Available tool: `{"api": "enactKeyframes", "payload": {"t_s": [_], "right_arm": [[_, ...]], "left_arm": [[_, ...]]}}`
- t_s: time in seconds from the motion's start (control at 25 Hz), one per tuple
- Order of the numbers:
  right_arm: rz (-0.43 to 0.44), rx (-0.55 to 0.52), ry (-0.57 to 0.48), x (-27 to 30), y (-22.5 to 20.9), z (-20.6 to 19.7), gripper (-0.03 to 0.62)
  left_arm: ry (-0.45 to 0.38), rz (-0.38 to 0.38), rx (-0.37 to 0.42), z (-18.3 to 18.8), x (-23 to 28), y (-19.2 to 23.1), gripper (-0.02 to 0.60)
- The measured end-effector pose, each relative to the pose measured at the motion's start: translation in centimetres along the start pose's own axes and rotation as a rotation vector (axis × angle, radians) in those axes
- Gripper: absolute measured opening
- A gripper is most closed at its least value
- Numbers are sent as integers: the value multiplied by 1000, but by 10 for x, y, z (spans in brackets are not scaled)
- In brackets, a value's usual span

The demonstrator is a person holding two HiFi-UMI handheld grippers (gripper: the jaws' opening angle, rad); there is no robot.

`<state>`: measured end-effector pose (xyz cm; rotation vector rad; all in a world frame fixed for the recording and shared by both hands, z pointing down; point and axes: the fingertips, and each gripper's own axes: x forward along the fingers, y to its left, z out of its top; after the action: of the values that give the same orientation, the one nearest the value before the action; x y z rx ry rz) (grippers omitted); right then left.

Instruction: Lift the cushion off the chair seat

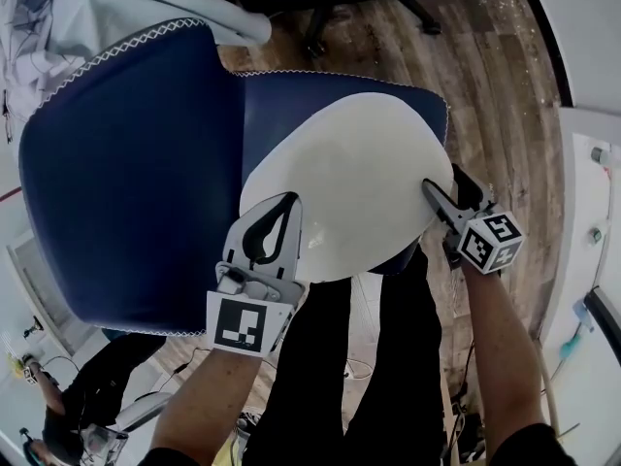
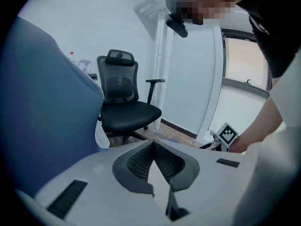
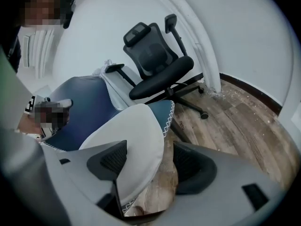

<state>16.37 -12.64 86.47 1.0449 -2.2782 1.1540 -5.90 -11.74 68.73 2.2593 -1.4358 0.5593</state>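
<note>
A round white cushion [image 1: 349,183] lies on the seat of a navy chair [image 1: 136,183] with white stitched edges. My left gripper [image 1: 291,200] rests at the cushion's near left edge. Its pads meet at the tips [image 2: 153,143] with pale fabric pinched between them. My right gripper [image 1: 432,190] is at the cushion's right edge, jaws wide apart. In the right gripper view the cushion's rim [image 3: 136,140] reaches in between the jaws of the right gripper [image 3: 150,166]. It lies against the left pad, and a gap shows before the right pad.
A black office chair [image 3: 160,65] stands behind the navy one on the wooden floor [image 1: 495,85]; it also shows in the left gripper view [image 2: 124,102]. A white cloth [image 1: 58,17] hangs over the navy chair's back. A white ledge [image 1: 592,212] runs along the right.
</note>
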Motion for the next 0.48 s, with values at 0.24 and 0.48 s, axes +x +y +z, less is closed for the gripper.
{"api": "enactKeyframes", "payload": {"t_s": [0.24,0.48], "right_arm": [[29,8,33,0,8,1,236],[-46,-88,0,-11,14,18,123]], "left_arm": [[-13,10,-10,5,0,4,5],[-5,35,-7,6,-4,9,5]]}}
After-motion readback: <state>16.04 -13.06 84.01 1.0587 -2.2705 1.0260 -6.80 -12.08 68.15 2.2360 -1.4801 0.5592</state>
